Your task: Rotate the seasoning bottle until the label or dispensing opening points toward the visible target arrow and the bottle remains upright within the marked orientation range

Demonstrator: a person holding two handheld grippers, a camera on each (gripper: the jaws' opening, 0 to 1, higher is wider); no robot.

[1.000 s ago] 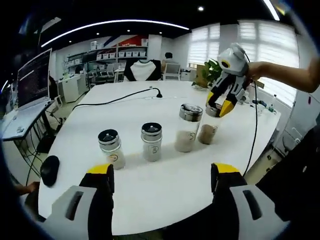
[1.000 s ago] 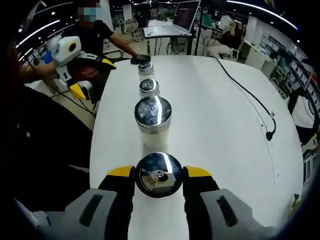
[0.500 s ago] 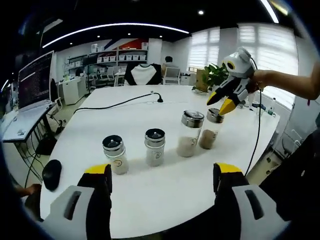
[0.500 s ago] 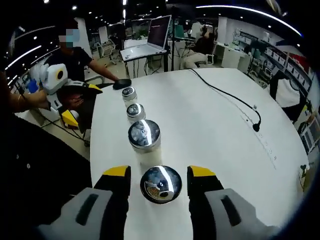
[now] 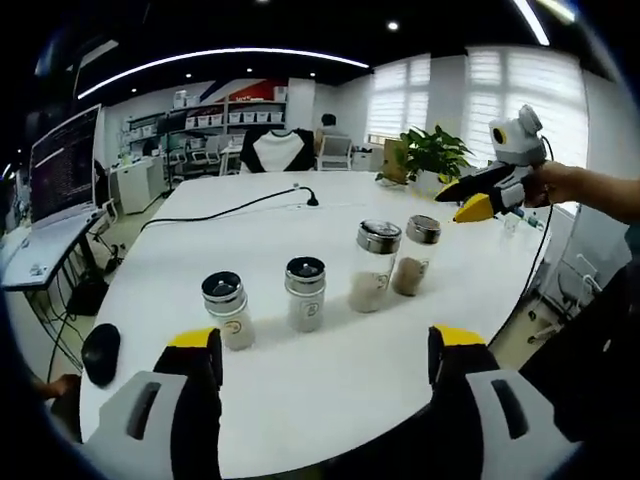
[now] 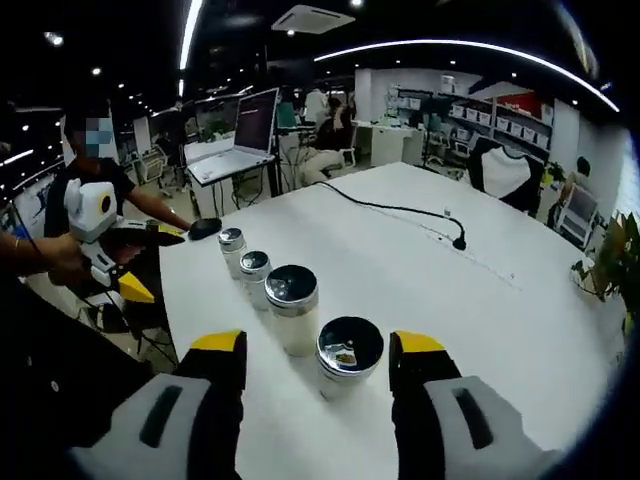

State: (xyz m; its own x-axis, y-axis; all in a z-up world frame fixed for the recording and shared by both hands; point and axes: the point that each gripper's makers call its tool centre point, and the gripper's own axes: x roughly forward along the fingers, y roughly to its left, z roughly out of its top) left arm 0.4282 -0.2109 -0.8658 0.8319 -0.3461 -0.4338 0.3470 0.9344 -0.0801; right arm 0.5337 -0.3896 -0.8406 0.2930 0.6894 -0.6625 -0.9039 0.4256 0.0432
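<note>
Four steel-lidded seasoning bottles stand upright in a row on the white table point(image 5: 300, 400). From left to right: a short bottle point(image 5: 224, 310), a second short bottle point(image 5: 305, 293), a taller bottle point(image 5: 374, 265) and a brown-filled bottle point(image 5: 415, 255). My left gripper point(image 5: 325, 345) is open near the table's front edge, short of the row. My right gripper point(image 5: 478, 205) hangs in a hand to the right of the brown-filled bottle, clear of it. In the right gripper view, that gripper point(image 6: 320, 348) is open, and the brown-filled bottle point(image 6: 348, 355) stands beyond its jaws.
A black cable point(image 5: 240, 208) with a plug crosses the far side of the table. A black mouse point(image 5: 100, 352) lies at the left edge. A laptop point(image 6: 235, 150) and desks stand behind. A person point(image 6: 95, 190) holds my left gripper point(image 6: 125, 275).
My right gripper, which flanked the brown-filled bottle's lid, has opened wider and pulled up and away to the right. The bottles stayed upright in place. The left gripper barely moved.
</note>
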